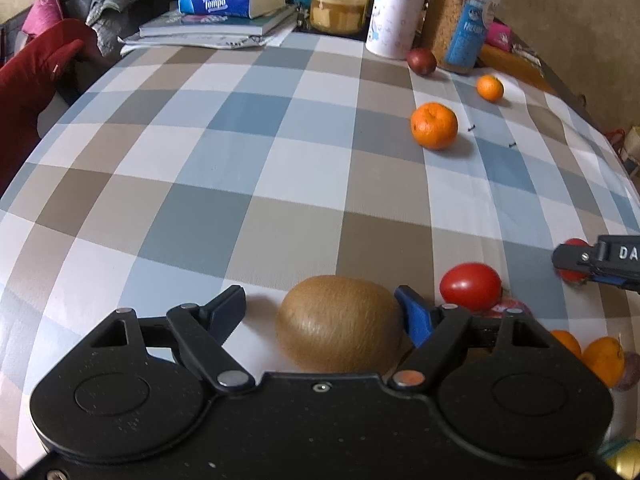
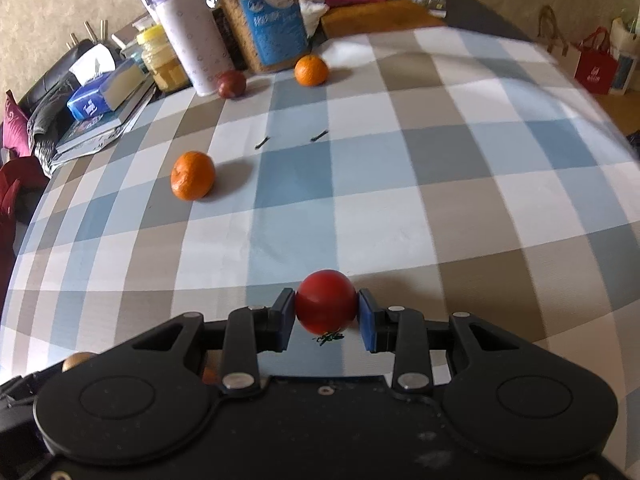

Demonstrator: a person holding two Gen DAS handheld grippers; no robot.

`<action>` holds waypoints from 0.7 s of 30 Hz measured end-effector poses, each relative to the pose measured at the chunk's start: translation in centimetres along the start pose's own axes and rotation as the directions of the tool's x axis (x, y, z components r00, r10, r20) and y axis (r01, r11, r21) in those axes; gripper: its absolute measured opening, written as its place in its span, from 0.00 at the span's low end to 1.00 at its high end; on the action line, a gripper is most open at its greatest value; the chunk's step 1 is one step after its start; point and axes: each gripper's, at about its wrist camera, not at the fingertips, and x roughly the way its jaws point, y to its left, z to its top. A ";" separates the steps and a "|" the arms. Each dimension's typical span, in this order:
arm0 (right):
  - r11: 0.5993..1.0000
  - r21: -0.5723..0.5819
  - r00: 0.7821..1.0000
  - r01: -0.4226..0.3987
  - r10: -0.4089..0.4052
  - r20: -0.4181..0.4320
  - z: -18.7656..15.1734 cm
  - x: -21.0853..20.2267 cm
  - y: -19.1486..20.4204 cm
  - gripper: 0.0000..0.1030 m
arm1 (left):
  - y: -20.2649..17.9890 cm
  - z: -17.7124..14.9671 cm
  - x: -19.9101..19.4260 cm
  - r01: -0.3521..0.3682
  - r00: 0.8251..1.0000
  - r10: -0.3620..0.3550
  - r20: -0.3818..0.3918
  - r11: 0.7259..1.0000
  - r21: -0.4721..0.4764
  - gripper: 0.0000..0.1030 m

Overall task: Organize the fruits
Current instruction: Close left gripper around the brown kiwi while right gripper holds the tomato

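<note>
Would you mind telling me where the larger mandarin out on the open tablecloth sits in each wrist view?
Left wrist: larger mandarin sits upper right, on the cloth.
Right wrist: it sits left of centre, in the middle distance.
Shared landmark: the white patterned bottle at the far table edge.

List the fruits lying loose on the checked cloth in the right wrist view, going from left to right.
Large mandarin → dark red round fruit → small mandarin by the jars. The red tomato held in the right gripper is left out.
</note>
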 end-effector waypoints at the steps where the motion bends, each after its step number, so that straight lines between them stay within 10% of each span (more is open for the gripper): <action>1: 1.000 -0.006 1.000 0.008 -0.008 0.019 -0.2 -0.2 -0.1 0.34 | -0.2 -0.2 0.1 -0.006 1.000 0.006 0.015 1.000 0.009 0.79; 21: 0.998 -0.054 0.994 0.015 -0.009 0.112 -1.4 -0.4 -0.4 0.34 | -1.2 -1.0 0.1 0.044 0.993 -0.053 0.102 0.995 0.088 0.76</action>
